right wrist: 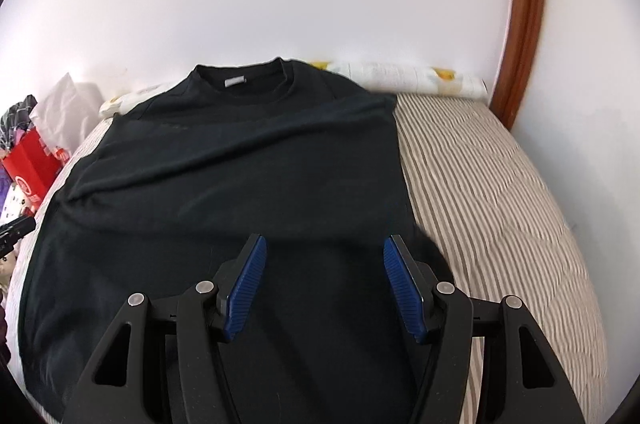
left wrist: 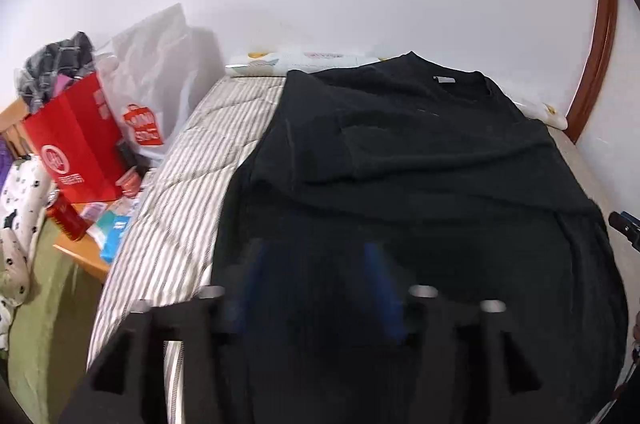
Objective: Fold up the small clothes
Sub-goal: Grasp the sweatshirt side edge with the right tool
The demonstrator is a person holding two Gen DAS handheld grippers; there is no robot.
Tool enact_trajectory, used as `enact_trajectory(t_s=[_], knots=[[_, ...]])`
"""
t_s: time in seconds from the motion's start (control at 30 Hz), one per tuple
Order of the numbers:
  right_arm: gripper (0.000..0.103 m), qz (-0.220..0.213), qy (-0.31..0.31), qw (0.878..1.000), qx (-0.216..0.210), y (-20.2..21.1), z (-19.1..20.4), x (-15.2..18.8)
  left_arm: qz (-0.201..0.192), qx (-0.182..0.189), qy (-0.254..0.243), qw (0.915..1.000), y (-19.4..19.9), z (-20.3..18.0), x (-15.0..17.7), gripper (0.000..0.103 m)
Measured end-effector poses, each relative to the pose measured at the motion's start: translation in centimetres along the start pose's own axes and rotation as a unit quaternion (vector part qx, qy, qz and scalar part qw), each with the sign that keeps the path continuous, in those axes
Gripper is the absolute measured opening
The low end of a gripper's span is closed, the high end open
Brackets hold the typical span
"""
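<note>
T-shirt (right wrist: pixel 240 176) flat on striped bed (right wrist: pixel 500 192), collar at far end, long axis running away from fingers. Left gripper (left wrist: pixel 316 280) and right gripper (right wrist: pixel 324 276) both open, empty, above near hem, equally close.

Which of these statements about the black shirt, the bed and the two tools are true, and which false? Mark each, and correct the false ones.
1. The black shirt lies on a striped bed cover. True.
2. The right tool is clamped on the shirt. False: its pads stand apart, with nothing between them.
3. The shirt's collar points toward the wall. True.
4. A red bag stands to the right of the bed. False: it stands on the left.
5. The left tool holds a sock. False: it holds nothing.
</note>
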State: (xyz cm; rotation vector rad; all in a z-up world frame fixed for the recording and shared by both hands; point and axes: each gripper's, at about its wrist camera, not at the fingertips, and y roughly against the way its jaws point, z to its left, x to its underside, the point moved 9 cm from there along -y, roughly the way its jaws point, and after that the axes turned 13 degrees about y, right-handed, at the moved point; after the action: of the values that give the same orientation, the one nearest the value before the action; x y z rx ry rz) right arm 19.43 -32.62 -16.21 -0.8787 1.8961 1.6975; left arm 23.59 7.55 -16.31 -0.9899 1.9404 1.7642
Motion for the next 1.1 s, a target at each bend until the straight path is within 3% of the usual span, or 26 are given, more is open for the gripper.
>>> enact_trajectory(t_s=[0.2,0.43,0.7,0.93,1.1], knots=[[0.060,0.031,0.015,0.999,0.031,1.1,-0.8,3.9,0.012,0.015,0.013,0.9997,1.4,1.3,3.1,0.058],[0.060,0.025,0.005,0.998,0.051,2.6,-2.2,6.9,0.039,0.017,0.027,0.9987,2.1,3.2,5.7,0.058],[0.060,0.050,-0.030,0.997,0.043,2.5,-3.6,10.6,0.045,0.015,0.038,0.9982,3.1,5.8,8.0,0.058],[0.060,0.058,-0.066,0.996,0.032,3.7,-4.0,13.4,0.059,0.062,0.060,0.9945,3.6,6.9,9.6,0.058],[0.060,0.065,-0.077,0.995,0.028,3.7,-4.4,15.3,0.065,0.072,0.062,0.9933,3.5,6.9,10.6,0.058]])
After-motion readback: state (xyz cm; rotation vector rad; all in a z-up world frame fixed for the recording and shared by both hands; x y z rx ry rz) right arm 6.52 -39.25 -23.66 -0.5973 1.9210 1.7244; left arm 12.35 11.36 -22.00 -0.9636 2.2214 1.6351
